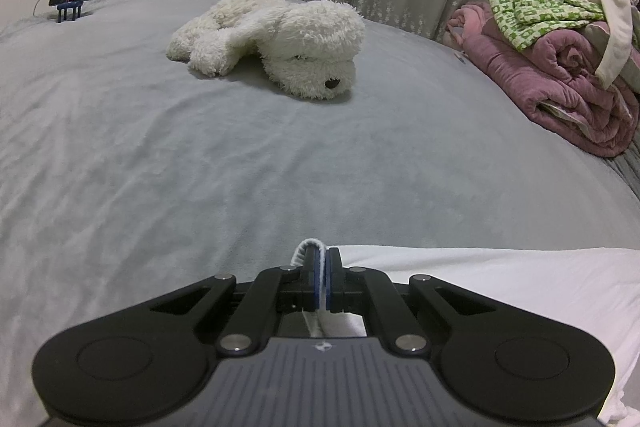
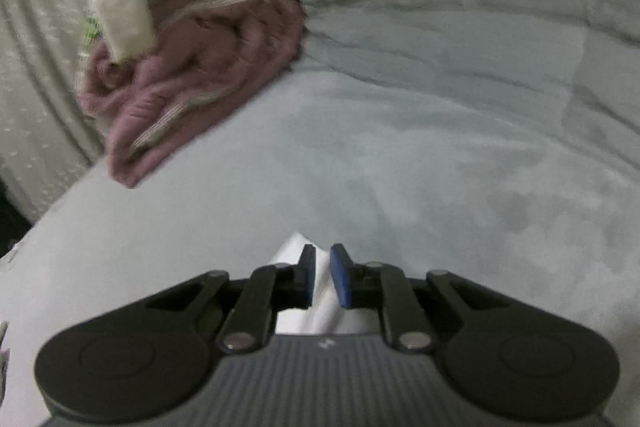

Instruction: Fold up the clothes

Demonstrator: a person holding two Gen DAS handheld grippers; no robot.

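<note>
On the grey bedspread (image 1: 240, 167) before you, your left gripper (image 1: 322, 259) is clenched on the ribbed edge of the white garment (image 1: 480, 279), which lies at the near edge. A plush dog (image 1: 280, 39) rests beyond. Your right gripper (image 2: 323, 263) stands slightly parted around a white fold (image 2: 292, 247), pads not pressing it.

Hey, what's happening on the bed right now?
A person is folding laundry on a grey bed with a hand-held tool in each hand. The left tool is shut on the edge of a white garment. The right tool stands slightly parted with white cloth between its pads. A plush dog and a clothes pile lie beyond.
</note>
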